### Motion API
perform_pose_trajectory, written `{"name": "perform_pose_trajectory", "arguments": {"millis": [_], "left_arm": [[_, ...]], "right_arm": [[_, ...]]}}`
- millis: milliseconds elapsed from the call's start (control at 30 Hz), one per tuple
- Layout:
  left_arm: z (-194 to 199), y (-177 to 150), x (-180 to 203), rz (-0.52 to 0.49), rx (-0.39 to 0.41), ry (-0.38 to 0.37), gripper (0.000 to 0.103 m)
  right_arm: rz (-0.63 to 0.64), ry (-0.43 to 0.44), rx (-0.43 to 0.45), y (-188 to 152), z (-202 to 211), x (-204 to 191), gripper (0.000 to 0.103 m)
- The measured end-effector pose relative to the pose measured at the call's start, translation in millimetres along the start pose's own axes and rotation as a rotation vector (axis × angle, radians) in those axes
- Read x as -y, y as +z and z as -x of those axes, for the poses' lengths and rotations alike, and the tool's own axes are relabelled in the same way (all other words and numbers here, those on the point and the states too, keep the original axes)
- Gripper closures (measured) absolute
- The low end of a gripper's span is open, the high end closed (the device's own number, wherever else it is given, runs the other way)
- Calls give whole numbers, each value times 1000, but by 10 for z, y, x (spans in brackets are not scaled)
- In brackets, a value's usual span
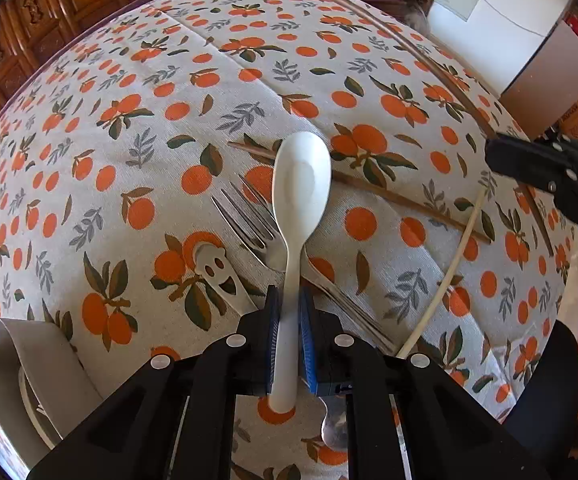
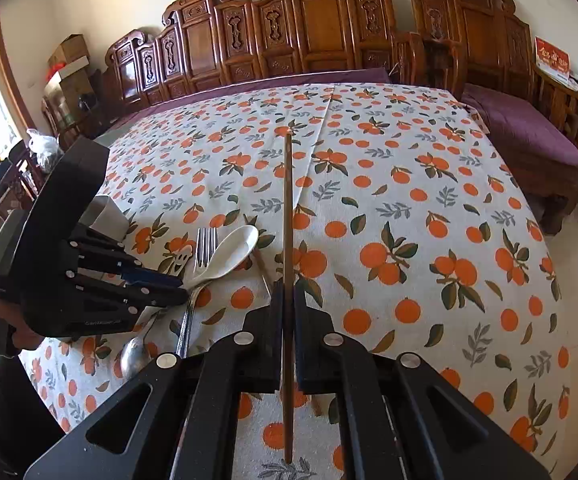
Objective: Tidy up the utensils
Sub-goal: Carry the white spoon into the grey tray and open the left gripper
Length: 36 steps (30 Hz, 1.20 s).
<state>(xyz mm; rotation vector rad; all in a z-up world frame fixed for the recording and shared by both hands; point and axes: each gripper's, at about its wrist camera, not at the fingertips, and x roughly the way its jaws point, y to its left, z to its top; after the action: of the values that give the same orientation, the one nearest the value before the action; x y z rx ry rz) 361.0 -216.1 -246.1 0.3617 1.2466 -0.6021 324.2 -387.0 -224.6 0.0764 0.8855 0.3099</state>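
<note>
Our left gripper [image 1: 289, 312] clamps the white spoon [image 1: 301, 184] by its handle, above the fork [image 1: 249, 220], ready to lift. Our right gripper [image 2: 287, 300] pinches a brown chopstick [image 2: 287, 216] just beside it, kept clear.

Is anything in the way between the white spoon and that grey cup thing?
Nothing visible blocks it. The left tongs already pinch the white spoon by its handle. The grey holder stands off to their left. On the tablecloth between them lies only a flat smiley-faced utensil, low enough to pass over.
</note>
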Motion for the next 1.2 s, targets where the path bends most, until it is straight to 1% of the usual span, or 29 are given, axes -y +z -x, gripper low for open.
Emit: {"name": "perform_pose_trajectory", "arguments": {"millis": [167,267,400,667,933,1200], "left_arm": [[-19,-7,24,9,15,7,95],[71,-77,11,28,37,12,96],[311,-205,-60,56,84,17,96],[793,-414,-168,114,170,35,96],[1151,-635,-284,152,222,58,96],[1567,-794,-360,171,277,92,96]], "right_arm": [[7,0,-11,-31,1,-42,97],[11,3,-8,-34,30,-88,97],[14,11,-2,-24,75,-185,97],[50,25,9,10,216,-520,97],[85,23,8,25,393,-806,97],[107,27,13,145,574,-983,97]]}}
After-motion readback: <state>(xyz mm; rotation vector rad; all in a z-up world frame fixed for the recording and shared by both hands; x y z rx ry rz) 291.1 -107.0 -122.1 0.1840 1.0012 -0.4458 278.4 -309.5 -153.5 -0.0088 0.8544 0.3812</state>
